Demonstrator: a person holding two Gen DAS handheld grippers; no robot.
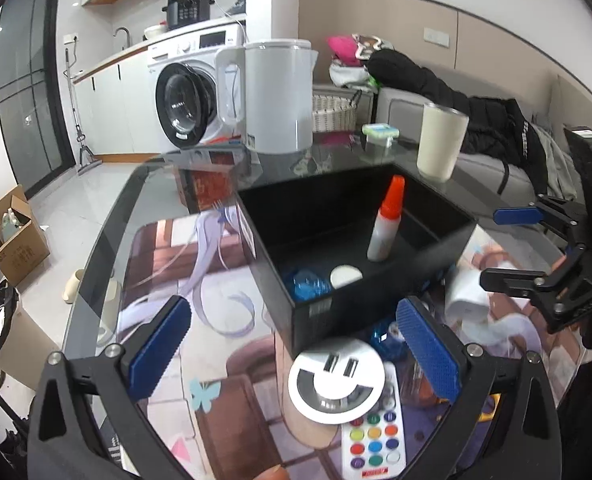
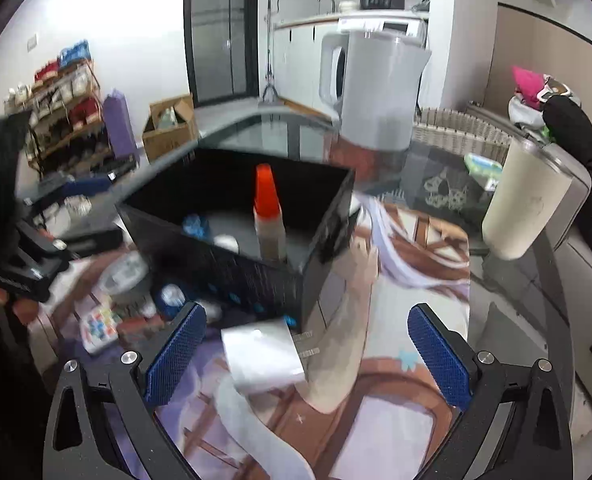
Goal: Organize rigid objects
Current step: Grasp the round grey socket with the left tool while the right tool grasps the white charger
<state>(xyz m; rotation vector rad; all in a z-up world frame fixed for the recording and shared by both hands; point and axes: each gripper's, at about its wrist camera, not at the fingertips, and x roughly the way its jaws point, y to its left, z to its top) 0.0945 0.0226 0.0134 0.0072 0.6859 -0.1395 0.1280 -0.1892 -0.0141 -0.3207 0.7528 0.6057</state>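
1. Black open-top box (image 1: pixel 360 296) sits on glass table (image 1: pixel 108 240) w/ printed mat (image 1: pixel 224 364) under the glass.
2. Inside box: glue bottle (image 1: pixel 384 220) w/ orange cap stands upright near the front wall; a blue crinkly item (image 1: pixel 310 282) and a white round piece (image 1: pixel 346 274) lie on the floor beside it, close together.
3. Left gripper (image 1: pixel 296 348): blue pads wide apart, nothing between them being held. It hangs over the table just short of the box's near corner.
4. White round disc w/ smiley-like slots (image 1: pixel 336 380) lies between the left pads, below them, overlapping the top of a white remote w/ coloured buttons (image 1: pixel 374 440). Whether it touches either pad – can't tell.
5. Right gripper (image 2: pixel 306 354): pads also wide apart, empty. White boxy item (image 2: pixel 262 354) lies on the table between them, beside the box corner; blurry, so contact unclear.
6. In left wrist view the right gripper (image 1: pixel 508 246) shows at the far right, fingers spread above that white item (image 1: pixel 466 292).
7. Behind box: white kettle (image 1: pixel 276 96), cream tumbler (image 1: pixel 442 140) to its right, well apart from the box.
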